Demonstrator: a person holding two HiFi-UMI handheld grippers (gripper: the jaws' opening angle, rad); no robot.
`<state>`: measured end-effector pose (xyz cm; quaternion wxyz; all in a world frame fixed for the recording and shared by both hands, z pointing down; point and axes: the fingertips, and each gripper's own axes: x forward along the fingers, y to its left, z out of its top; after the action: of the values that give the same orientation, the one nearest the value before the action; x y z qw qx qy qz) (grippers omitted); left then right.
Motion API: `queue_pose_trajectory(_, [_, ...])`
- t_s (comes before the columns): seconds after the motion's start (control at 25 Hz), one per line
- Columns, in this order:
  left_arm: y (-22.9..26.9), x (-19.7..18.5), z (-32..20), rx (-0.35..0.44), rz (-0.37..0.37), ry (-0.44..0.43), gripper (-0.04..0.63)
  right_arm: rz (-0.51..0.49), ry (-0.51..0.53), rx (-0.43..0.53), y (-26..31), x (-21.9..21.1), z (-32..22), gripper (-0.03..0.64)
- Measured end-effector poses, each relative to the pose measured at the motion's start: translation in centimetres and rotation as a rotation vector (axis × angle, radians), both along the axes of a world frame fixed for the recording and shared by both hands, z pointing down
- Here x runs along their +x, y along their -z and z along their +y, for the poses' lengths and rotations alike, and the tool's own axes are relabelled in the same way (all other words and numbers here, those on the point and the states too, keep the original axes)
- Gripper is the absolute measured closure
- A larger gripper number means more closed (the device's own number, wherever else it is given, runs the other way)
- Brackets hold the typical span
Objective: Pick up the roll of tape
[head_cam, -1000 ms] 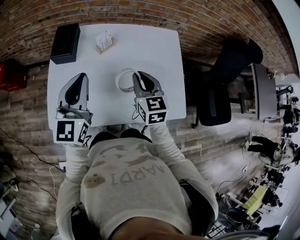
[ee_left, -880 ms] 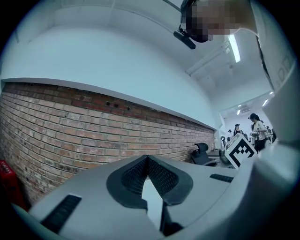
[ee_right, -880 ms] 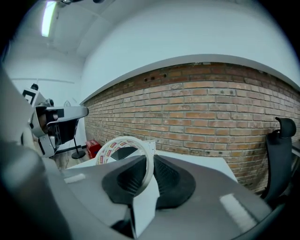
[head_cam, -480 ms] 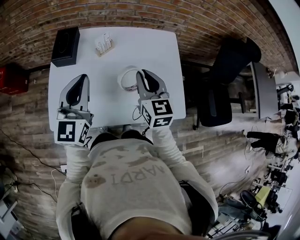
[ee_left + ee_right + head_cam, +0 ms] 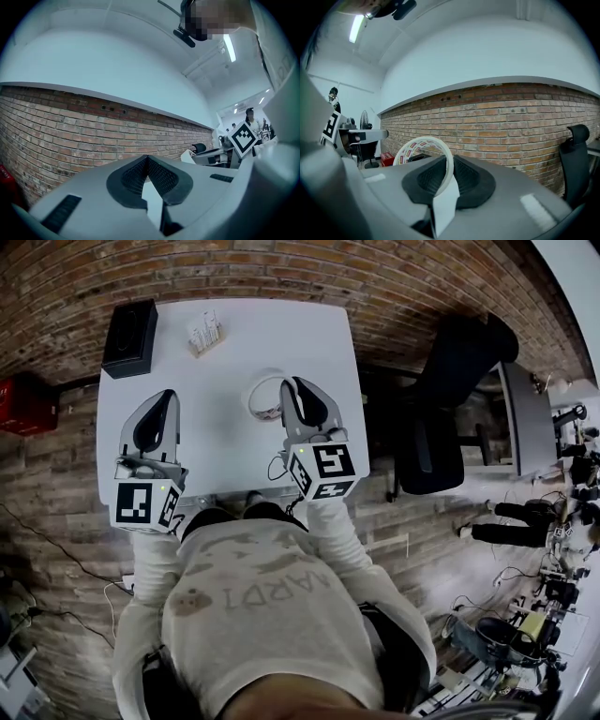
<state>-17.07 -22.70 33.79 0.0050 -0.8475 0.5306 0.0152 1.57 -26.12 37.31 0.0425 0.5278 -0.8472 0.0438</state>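
Holds the roll of tape (image 5: 265, 397) clamped in the right claw (image 5: 292, 388), over the right half of the white tabletop (image 5: 225, 352). Shows, in the right gripper view, the roll of tape (image 5: 425, 138) standing on edge, pinched by its thin wall between the dark ribbed pads (image 5: 471, 178) of the right claw (image 5: 447, 164), with most of the ring jutting up and to the left past the tips and red-and-white print lining its inside. Cannot tell from above between touching the tabletop and hanging clear of it. Holds the left claw (image 5: 159, 399) near the tabletop's left edge, well apart from the tape. Shows, in the left gripper view, the left claw (image 5: 147, 158) closed tip to tip with nothing between the pads. Has a black box (image 5: 130, 331) at the far left corner of the tabletop and a small card holder (image 5: 206, 329) near it to the right. Faces a brick wall (image 5: 511, 122), with a black office chair (image 5: 450, 418) to the right of the tabletop.
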Motion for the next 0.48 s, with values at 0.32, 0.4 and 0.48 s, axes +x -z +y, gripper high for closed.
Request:
queue_pose_trajectory(0.32, [0.6, 1.0, 0.1, 0.013, 0.002, -0.008, 0.589, -0.017, -0.019, 0.072, 2.5, 1.5, 0.7, 0.558])
queue_pose_trajectory(0.4, [0.7, 1.1, 0.2, 0.017, 0.003, -0.009, 0.589, -0.022, -0.02, 0.086, 3.0, 1.7, 1.0, 0.558])
queue_pose_trajectory(0.48, [0.9, 1.3, 0.3, 0.019, 0.002, -0.009, 0.589, -0.023, -0.022, 0.099, 3.4, 2.0, 1.1, 0.558])
